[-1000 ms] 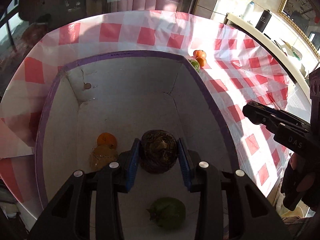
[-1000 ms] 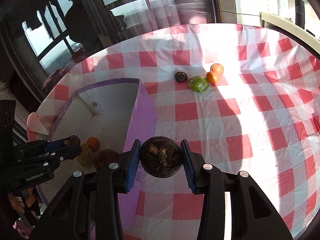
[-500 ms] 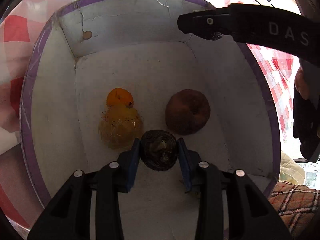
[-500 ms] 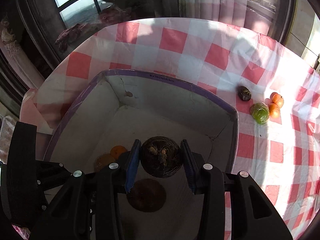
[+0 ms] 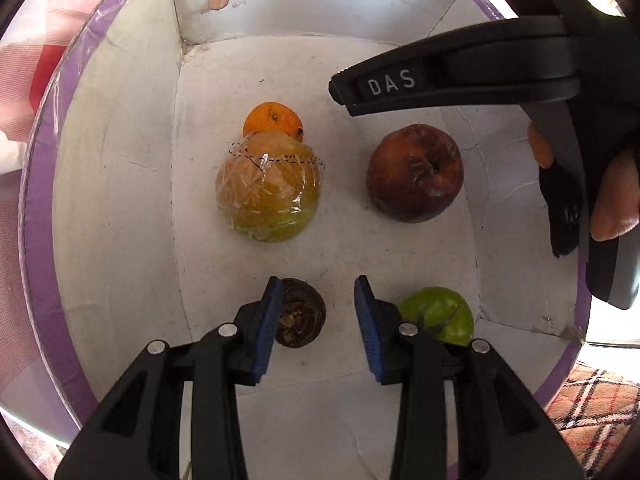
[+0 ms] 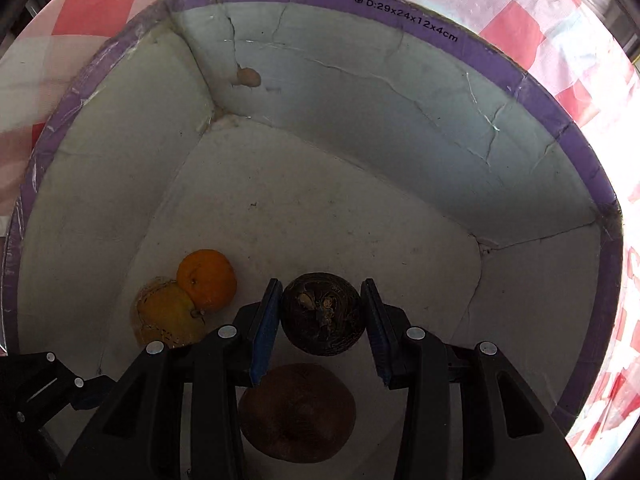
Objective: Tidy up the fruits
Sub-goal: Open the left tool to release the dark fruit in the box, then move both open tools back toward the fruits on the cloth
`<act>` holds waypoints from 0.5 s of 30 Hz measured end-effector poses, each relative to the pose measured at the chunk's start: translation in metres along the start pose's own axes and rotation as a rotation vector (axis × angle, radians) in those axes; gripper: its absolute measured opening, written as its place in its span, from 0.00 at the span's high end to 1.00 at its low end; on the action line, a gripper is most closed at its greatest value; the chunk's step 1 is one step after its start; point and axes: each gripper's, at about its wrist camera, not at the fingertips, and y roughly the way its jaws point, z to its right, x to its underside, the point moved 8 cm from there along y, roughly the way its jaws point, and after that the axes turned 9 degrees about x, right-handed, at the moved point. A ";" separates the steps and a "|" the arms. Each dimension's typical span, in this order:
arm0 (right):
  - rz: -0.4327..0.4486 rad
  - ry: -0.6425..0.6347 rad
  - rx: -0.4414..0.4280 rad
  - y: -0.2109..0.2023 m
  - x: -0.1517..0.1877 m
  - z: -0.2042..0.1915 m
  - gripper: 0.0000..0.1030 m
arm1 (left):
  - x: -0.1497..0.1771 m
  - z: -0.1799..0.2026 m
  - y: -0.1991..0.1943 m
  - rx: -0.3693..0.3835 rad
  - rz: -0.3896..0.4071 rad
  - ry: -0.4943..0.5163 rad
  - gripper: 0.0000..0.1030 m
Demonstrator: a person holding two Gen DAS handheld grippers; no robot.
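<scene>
Dark, wrinkled and round, a passion fruit (image 6: 322, 314) sits clamped between the blue pads of the right gripper (image 6: 320, 322), hanging above the white floor of the purple-rimmed box (image 6: 400, 12), directly over a brown, shrivelled apple (image 6: 298, 412). Any release looks best made off to the bare floor beyond the apple.

Over on the left gripper (image 5: 316, 322), the jaws stand slightly parted; a second passion fruit (image 5: 300, 312) rests on the box floor, touching the left pad and clear of the right one. A plastic-wrapped yellow fruit (image 5: 268, 186) leans against a glossy mandarin (image 5: 272, 120). A green fruit (image 5: 440, 314) lies beside the right finger.
</scene>
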 end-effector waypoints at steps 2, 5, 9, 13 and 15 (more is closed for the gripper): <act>-0.006 -0.011 0.006 0.003 0.003 -0.003 0.61 | 0.001 0.000 -0.001 -0.002 0.003 -0.001 0.61; -0.007 -0.014 0.009 0.006 0.006 -0.005 0.61 | 0.003 -0.003 -0.004 0.000 0.014 -0.006 0.57; 0.001 0.014 0.003 0.003 0.009 -0.003 0.59 | 0.004 -0.002 -0.009 0.004 0.037 -0.006 0.45; 0.040 0.062 -0.033 -0.008 0.010 0.006 0.57 | 0.004 0.002 -0.020 0.007 0.082 0.013 0.29; 0.069 0.096 -0.060 -0.016 0.011 0.013 0.53 | 0.007 0.006 -0.025 0.001 0.113 0.023 0.25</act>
